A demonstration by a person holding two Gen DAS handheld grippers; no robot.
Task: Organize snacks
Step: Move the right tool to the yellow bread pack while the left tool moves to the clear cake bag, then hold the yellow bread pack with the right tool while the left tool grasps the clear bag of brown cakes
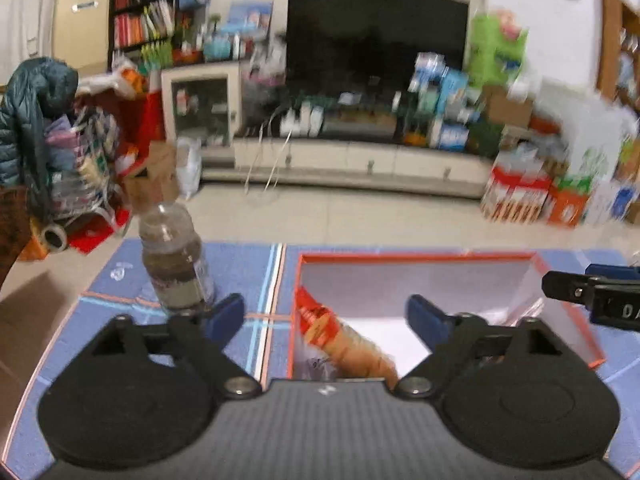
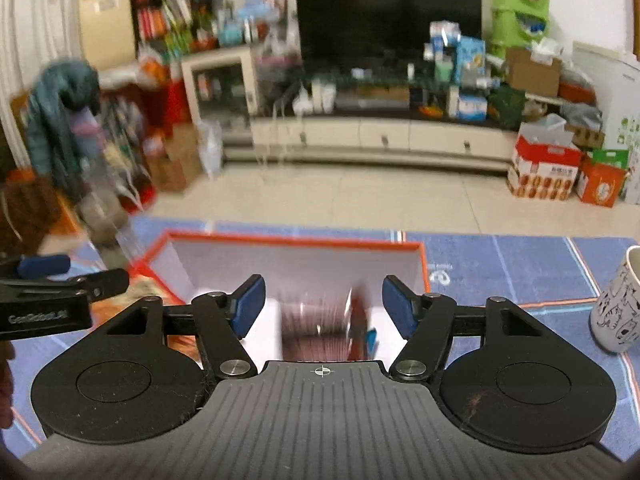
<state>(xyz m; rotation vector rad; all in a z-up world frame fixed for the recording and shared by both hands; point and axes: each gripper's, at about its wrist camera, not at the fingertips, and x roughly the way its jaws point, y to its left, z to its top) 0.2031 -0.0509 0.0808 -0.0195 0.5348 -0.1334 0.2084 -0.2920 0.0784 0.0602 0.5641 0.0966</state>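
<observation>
An orange-rimmed box (image 1: 416,257) with a white inside lies open on the blue mat. In the left wrist view a red and tan snack packet (image 1: 340,340) rests slanted against the box's left inner wall. My left gripper (image 1: 326,318) hangs above it, jaws wide open, pads clear of the packet. In the right wrist view my right gripper (image 2: 324,307) is over the same box (image 2: 296,242). A blurred dark red packet (image 2: 320,330) shows below and between its pads, with gaps on both sides. Each gripper's tip shows at the edge of the other's view.
A clear bottle (image 1: 172,264) with dark contents stands on the blue mat (image 1: 240,264) left of the box. A white mug (image 2: 618,304) with drawings stands at the right. Beyond the table lie a tiled floor, a TV cabinet and stacked cartons.
</observation>
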